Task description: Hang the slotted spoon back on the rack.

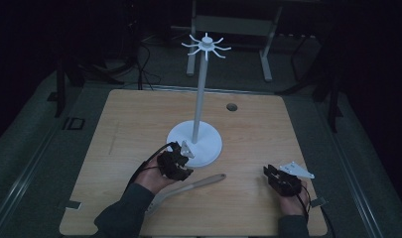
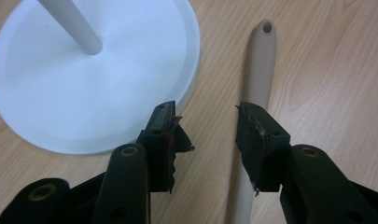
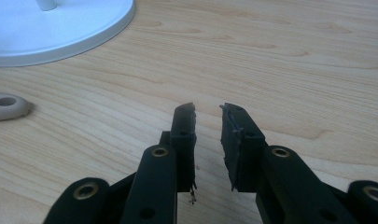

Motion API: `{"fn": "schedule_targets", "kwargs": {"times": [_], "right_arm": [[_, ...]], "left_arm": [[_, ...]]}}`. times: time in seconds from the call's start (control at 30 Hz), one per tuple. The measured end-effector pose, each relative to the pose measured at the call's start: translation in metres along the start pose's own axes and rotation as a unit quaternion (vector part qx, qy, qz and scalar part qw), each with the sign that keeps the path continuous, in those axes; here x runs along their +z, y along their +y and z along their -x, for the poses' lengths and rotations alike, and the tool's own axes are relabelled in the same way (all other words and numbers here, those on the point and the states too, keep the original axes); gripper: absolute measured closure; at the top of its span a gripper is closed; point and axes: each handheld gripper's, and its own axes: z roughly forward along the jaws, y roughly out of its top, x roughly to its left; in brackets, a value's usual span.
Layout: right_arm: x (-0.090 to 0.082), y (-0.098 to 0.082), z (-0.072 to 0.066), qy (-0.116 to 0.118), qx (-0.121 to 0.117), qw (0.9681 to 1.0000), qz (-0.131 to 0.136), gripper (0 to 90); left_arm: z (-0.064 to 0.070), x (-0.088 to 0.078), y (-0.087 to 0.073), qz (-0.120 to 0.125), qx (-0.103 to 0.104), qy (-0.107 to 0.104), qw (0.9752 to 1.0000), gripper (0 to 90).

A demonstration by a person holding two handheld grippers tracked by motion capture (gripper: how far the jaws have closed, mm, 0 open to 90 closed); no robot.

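Spatula [image 1: 188,189], beige and long-handled, is being observed lying flat on the wooden table [image 1: 139,124], its handle end with a hanging hole pointing toward 2 o'clock in the high view and its far end passing under the left forearm. It is lying just beside the base of the white stand [image 1: 195,141], at that base's 6 o'clock, apart from the rim.

Left gripper [image 1: 181,157] is being held low over the table at the stand base's 8 o'clock. In the left gripper view its jaws are being held apart, with bare table between the pads; the spatula handle [image 2: 259,74] is running up toward 12 o'clock partly beneath the right-hand jaw, and no pad is being pressed on it. The round stand base [image 2: 60,102] is being seen at 10 o'clock of the jaws, with the pole rising from its middle. Whether the left-hand jaw is touching the base rim cannot be told.

Stand pole is being seen upright, topped by a ring of curved hooks [image 1: 206,46].

Right gripper [image 1: 270,174] is being held near the table's front right, well apart from the spatula. In the right gripper view its jaws are being held apart over bare wood, nothing between them; the spatula's holed tip [image 3: 7,105] is lying at 9 o'clock, the stand base [image 3: 60,28] at 11 o'clock.
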Motion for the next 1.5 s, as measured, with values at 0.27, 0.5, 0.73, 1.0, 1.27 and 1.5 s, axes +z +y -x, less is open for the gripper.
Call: {"fn": "schedule_targets", "kwargs": {"times": [0.27,0.5,0.73,1.0,1.27,1.5], "right_arm": [[-0.002,0.0,0.004,-0.003,0.007,1.0,0.003,73.7],[-0.003,0.0,0.006,-0.004,0.011,0.9999,0.004,73.2],[-0.003,-0.001,0.006,-0.004,0.012,0.9999,0.004,73.0],[-0.002,-0.001,0.007,-0.003,0.012,0.9999,0.002,72.5],[-0.002,-0.001,0.007,-0.003,0.012,0.9999,0.0,72.2],[-0.001,-0.001,0.005,-0.001,0.008,1.0,-0.003,72.1]], "left_arm": [[0.004,0.011,0.003,-0.02,0.008,-0.009,0.9997,58.0],[0.009,0.022,0.007,-0.044,0.02,-0.019,0.9986,58.1],[0.011,0.032,0.01,-0.072,0.029,-0.031,0.9965,58.1],[0.014,0.042,0.012,-0.099,0.034,-0.041,0.9936,59.1],[0.017,0.05,0.014,-0.118,0.038,-0.059,0.9905,64.0],[0.022,0.057,0.015,-0.138,0.04,-0.065,0.9876,65.4]]}}
